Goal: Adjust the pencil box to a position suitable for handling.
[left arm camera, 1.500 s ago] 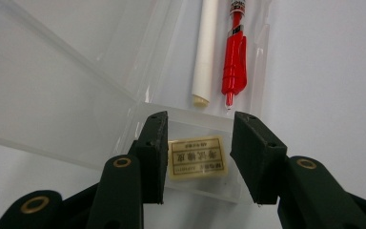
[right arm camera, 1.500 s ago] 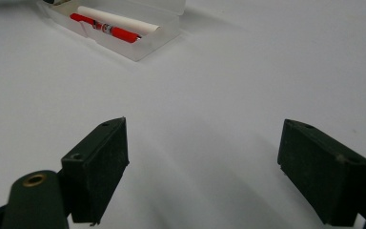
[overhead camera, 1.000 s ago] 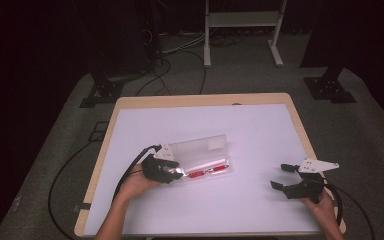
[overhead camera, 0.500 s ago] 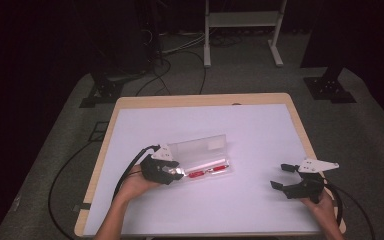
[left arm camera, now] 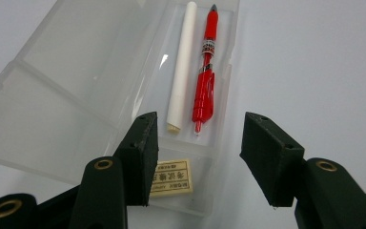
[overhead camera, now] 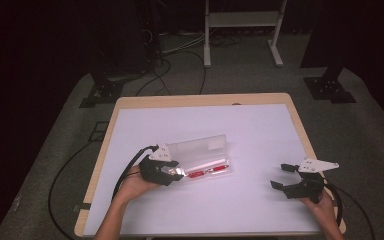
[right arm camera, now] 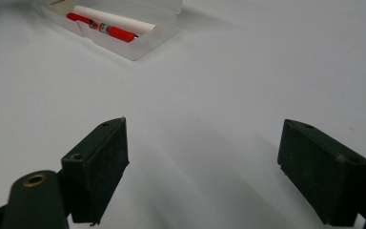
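Observation:
A clear plastic case [overhead camera: 205, 160] lies open on the table, its lid [left arm camera: 66, 90] folded back. In its tray lie a red pen [left arm camera: 205, 81], a white stick [left arm camera: 181, 67] and a labelled eraser [left arm camera: 171, 177]. My left gripper [overhead camera: 177, 172] is at the case's left end. Its jaws have just been opening and now straddle the tray's near end [left arm camera: 198, 131]; the pads press on nothing. My right gripper [overhead camera: 281, 176] rests open near the table's right front, well away from the case [right arm camera: 124, 33], with bare table between its jaws [right arm camera: 202, 138].
The white table top [overhead camera: 260, 130] has a wooden rim. Grey carpet surrounds it, with cables [overhead camera: 75, 170] at the left and stand feet [overhead camera: 330, 87] behind. The person's forearms come in from the bottom edge.

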